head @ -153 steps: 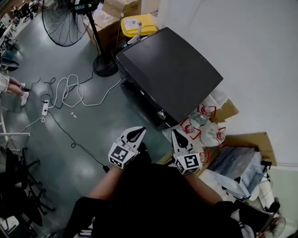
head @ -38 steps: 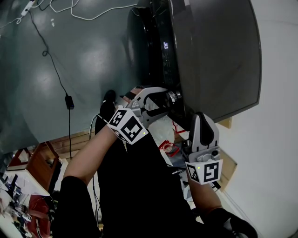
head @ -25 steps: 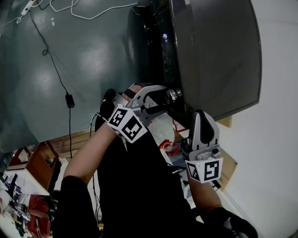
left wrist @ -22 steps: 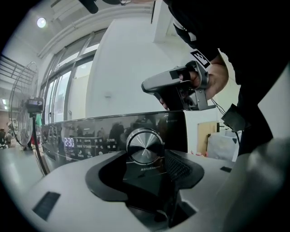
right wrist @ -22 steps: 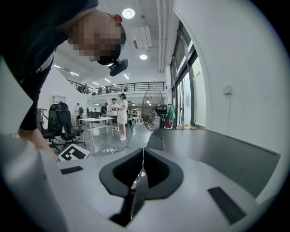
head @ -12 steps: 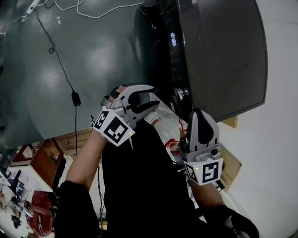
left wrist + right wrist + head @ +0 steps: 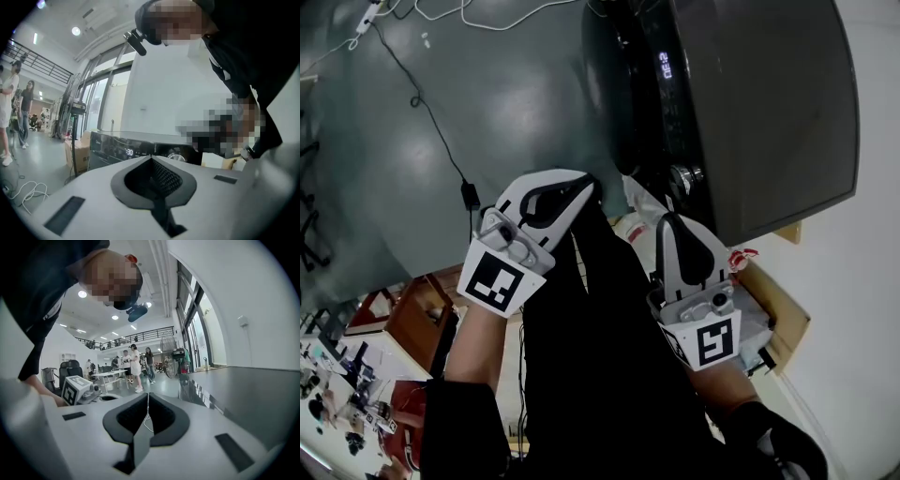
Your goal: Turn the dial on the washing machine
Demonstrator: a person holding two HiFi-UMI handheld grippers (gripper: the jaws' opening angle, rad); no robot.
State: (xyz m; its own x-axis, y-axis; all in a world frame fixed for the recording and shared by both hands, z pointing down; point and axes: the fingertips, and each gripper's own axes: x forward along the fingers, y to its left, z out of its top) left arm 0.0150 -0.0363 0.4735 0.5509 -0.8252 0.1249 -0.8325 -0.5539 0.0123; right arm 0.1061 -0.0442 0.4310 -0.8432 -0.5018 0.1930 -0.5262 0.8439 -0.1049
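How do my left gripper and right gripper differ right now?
In the head view the left gripper leans toward the washing machine from the side; the right gripper points straight up the picture, its tip just below the dial. The left gripper view faces the lit display; the right gripper view looks along the machine's top. Both are shut on nothing; neither touches the dial.

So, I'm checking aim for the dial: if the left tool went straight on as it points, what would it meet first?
Probably the washing machine's control panel, between its lit display and the dial, not the dial itself. The left tool is shut on nothing; how far off the panel is stays unclear.
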